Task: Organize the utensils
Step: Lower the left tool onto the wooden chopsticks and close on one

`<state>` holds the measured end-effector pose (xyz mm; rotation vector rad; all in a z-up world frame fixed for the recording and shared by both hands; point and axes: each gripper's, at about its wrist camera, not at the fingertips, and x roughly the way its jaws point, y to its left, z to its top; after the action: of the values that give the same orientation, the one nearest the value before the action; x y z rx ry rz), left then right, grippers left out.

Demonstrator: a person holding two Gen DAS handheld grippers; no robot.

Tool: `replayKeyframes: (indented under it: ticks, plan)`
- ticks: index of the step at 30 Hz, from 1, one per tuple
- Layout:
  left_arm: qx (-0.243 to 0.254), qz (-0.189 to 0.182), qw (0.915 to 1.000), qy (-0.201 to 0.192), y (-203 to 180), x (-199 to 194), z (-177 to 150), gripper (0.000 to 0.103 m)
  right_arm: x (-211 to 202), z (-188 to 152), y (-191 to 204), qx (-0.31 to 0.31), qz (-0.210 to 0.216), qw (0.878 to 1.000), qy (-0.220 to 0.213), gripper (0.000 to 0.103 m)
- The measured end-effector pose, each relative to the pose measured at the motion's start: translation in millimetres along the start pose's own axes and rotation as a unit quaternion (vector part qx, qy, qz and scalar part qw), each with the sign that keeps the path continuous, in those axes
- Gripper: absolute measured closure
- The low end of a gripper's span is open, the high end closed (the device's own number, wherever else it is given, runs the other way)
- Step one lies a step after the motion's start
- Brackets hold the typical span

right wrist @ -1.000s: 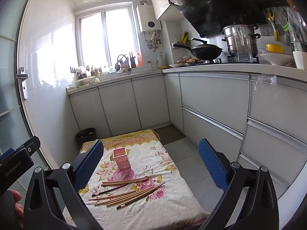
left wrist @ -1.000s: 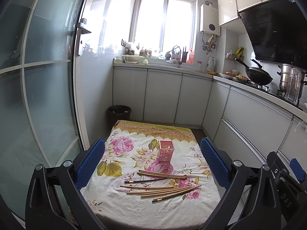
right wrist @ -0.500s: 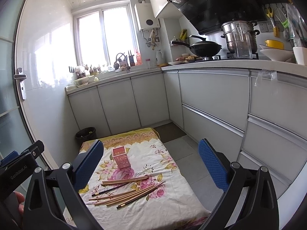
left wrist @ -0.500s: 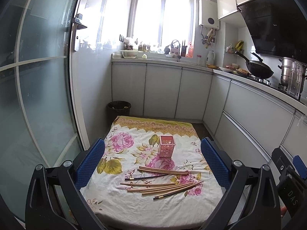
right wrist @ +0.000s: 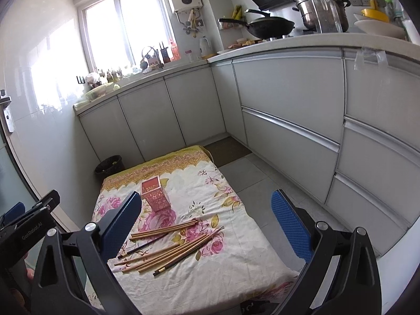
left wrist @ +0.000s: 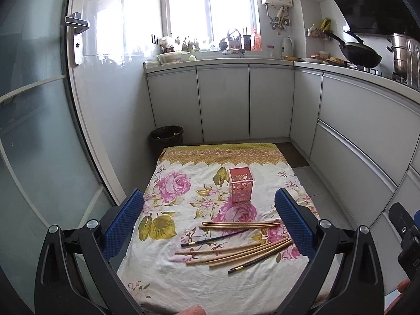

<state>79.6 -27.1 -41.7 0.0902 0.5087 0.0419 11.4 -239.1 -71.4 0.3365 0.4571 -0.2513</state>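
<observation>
A floral cloth (left wrist: 183,283) covers a low table in a kitchen. Both grippers, left gripper (left wrist: 210,223) and right gripper (right wrist: 207,225), hover above it, released and holding nothing. A pink holder (left wrist: 241,187) stands upright mid-cloth. Nearer, loose chopsticks (left wrist: 236,252) lie scattered. Sorting seems unstarted; next, descend and pinch 1 chopstick.

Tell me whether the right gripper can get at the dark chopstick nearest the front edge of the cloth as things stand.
Probably yes. The right gripper is open and empty, and the dark chopstick lies at the near edge of the bamboo chopsticks with nothing over it, though it touches its neighbours.
</observation>
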Motion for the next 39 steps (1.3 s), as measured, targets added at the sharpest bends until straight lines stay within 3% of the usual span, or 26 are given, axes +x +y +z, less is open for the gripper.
replayKeyframes:
  ticks: [4, 7, 9, 12, 14, 17, 20, 22, 24, 27, 28, 31, 32, 35, 39]
  plan:
    - [0.03, -0.032, 0.9979, 0.048, -8.3, 46.3, -7.9, 0.007, 39.6, -16.6, -9.7, 0.014, -0.007, 0.999, 0.049, 0.007]
    - [0.102, -0.102, 0.9828, 0.115, -22.8, 97.3, -9.6, 0.007, 70.2, -31.4, -21.1, 0.031, -0.009, 0.996, 0.084, 0.007]
    - [0.152, -0.161, 0.9603, 0.17, -37.6, 135.6, -13.1, 0.007, 93.4, -44.8, -31.0, 0.054, -0.002, 0.992, 0.115, 0.007]
    - [0.214, -0.219, 0.9221, 0.237, -62.5, 185.4, -21.9, 0.007, 130.3, -68.2, -46.6, 0.101, 0.026, 0.98, 0.172, 0.007]
    - [0.23, -0.238, 0.8987, 0.288, -77.9, 219.2, -30.3, 0.007, 152.9, -84.7, -58.5, 0.14, 0.045, 0.968, 0.203, 0.007]
    - [0.24, -0.263, 0.8567, 0.373, -100.6, 266.7, -46.4, 0.011, 172.6, -102.9, -73.4, 0.186, 0.047, 0.958, 0.215, 0.007]
    - [0.276, -0.272, 0.8233, 0.415, -124.7, 299.7, -61.2, 0.029, 184.8, -110.9, -83.9, 0.207, 0.034, 0.953, 0.22, 0.007]
    - [0.297, -0.266, 0.8104, 0.429, -137.4, 317.9, -68.1, 0.041, 194.8, -112.1, -91.6, 0.23, 0.04, 0.944, 0.234, 0.007]
    - [0.312, -0.282, 0.7923, 0.442, -146.3, 326.1, -74.8, 0.041, 203.6, -114.7, -98.5, 0.245, 0.032, 0.937, 0.246, 0.007]
    - [0.327, -0.342, 0.7545, 0.455, -155.1, 319.4, -83.4, 0.044, 212.6, -119.4, -108.9, 0.273, 0.027, 0.925, 0.263, 0.007]
    - [0.335, -0.349, 0.7474, 0.456, -158.5, 317.5, -86.6, 0.047, 214.9, -121.9, -113.0, 0.283, 0.025, 0.92, 0.269, 0.007]
    - [0.35, -0.348, 0.7398, 0.457, -170.3, 319.2, -94.8, 0.054, 218.8, -128.0, -119.4, 0.309, 0.026, 0.909, 0.279, 0.007]
    - [0.351, -0.352, 0.7366, 0.459, -175.1, 320.6, -97.6, 0.057, 218.6, -128.6, -119.9, 0.312, 0.025, 0.908, 0.279, 0.007]
    - [0.365, -0.354, 0.7215, 0.47, -188.4, 326.1, -110.3, 0.08, 219.6, -128.6, -118.0, 0.307, 0.027, 0.908, 0.283, 0.007]
    - [0.381, -0.337, 0.7117, 0.485, -198.3, 341.5, -127.4, 0.092, 219.8, -126.9, -121.6, 0.309, 0.025, 0.908, 0.281, 0.007]
